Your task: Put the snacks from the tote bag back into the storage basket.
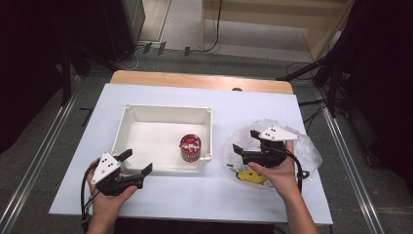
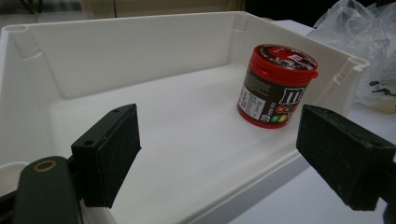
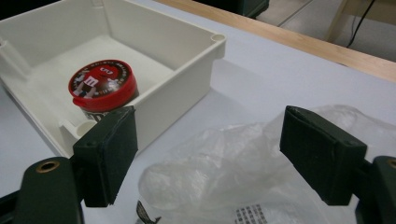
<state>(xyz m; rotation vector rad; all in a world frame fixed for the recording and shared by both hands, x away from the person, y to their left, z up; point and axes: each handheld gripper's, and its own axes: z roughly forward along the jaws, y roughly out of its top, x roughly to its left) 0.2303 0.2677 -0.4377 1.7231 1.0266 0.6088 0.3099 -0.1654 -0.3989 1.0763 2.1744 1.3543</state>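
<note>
A white table [image 1: 195, 195] with a wooden far edge carries a white tray [image 1: 131, 127], and a red-lidded candy jar [image 1: 190, 147] stands upright in the tray's near right corner. Right of the tray lies a crumpled clear plastic bag [image 1: 307, 148]. The left gripper [image 1: 135, 162] is wide open and empty at the tray's near wall, and the right gripper [image 1: 246, 140], also wide open and holding nothing, hangs over the bag.

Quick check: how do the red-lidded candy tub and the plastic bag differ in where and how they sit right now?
The candy tub stands upright inside the white bin, near its right wall; the plastic bag lies crumpled on the table, outside the bin, to its right. The tub is rigid, opaque and closed with a red lid; the bag is clear and limp. The right gripper hovers open over the bag; the open left gripper sits at the bin's near rim, apart from the tub. Neither is gripped.
</note>
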